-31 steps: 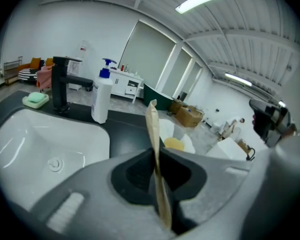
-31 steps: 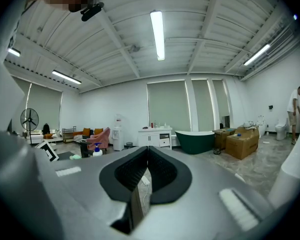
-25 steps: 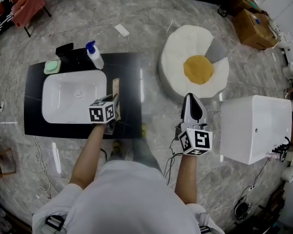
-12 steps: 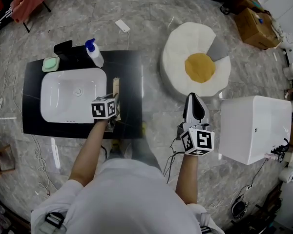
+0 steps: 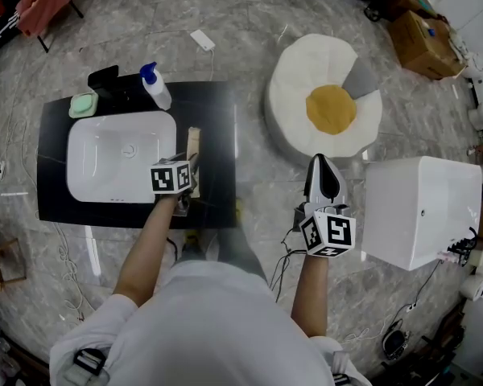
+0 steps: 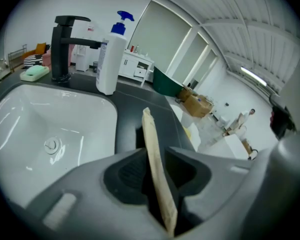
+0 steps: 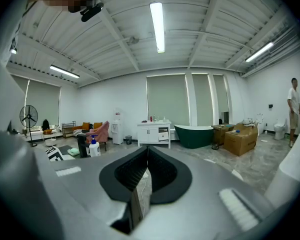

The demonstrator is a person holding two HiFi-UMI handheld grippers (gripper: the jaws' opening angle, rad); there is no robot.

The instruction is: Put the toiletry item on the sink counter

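We're watching the left gripper letting go: its jaws are opening around the toiletry item, a thin, flat tan strip standing on edge between them, with dark gaps now showing on either side of it. It's sitting over the black sink counter, just right of the white basin, its far end pointing towards the back edge.

We're judging this piece to be light and fairly stiff, narrow enough to tip flat as soon as the pads clear it. Any fresh hold is looking best taken across its flat faces near the middle, since the thin edge is offering little to pinch. Its smooth surface may be sliding a little on the glossy top.

Compared with a second ago, we're seeing almost no travel: left gripper and strip are staying at the same spot beside the basin. The right gripper is keeping closed and empty, off by the white box.
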